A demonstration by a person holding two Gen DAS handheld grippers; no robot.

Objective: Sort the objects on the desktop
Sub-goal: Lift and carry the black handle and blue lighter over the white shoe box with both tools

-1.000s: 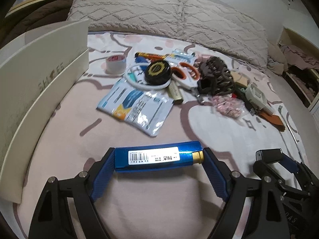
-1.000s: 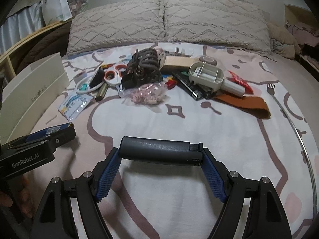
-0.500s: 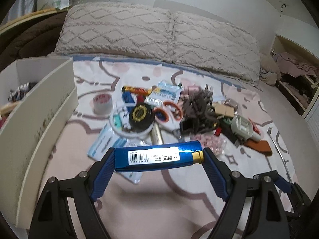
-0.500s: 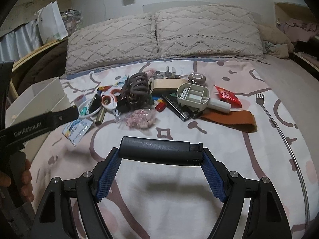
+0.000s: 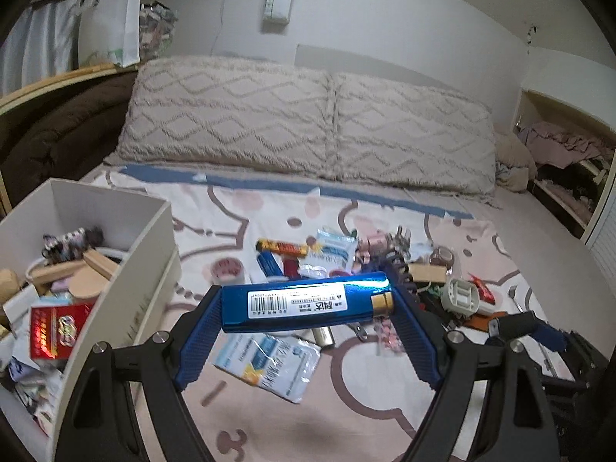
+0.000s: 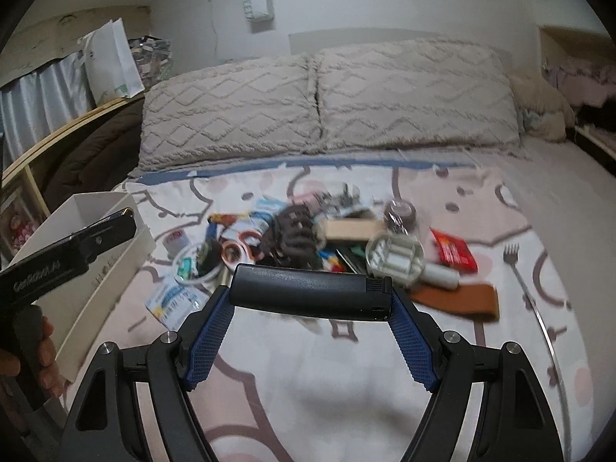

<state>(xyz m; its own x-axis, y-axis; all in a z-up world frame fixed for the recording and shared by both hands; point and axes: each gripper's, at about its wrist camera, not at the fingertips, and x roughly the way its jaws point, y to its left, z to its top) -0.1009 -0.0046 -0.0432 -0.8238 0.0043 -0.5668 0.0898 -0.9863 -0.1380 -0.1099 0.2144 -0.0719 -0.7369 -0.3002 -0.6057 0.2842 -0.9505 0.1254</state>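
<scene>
Home bedroom: bed (image 5: 346,404) with two pillows (image 5: 308,127), clothes shelf (image 5: 566,154) beside.

Your left gripper (image 5: 306,310) clamps a blue lighter (image 5: 306,302) crosswise; your right gripper (image 6: 310,298) clamps a black lighter (image 6: 310,292) likewise.

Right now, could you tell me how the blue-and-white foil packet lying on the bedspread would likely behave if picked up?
The foil packet looks thin and crinkled, so it would probably flop. It lies flat on the soft bedspread, so catching an edge may be hard. Its glossy surface could slip.
</scene>
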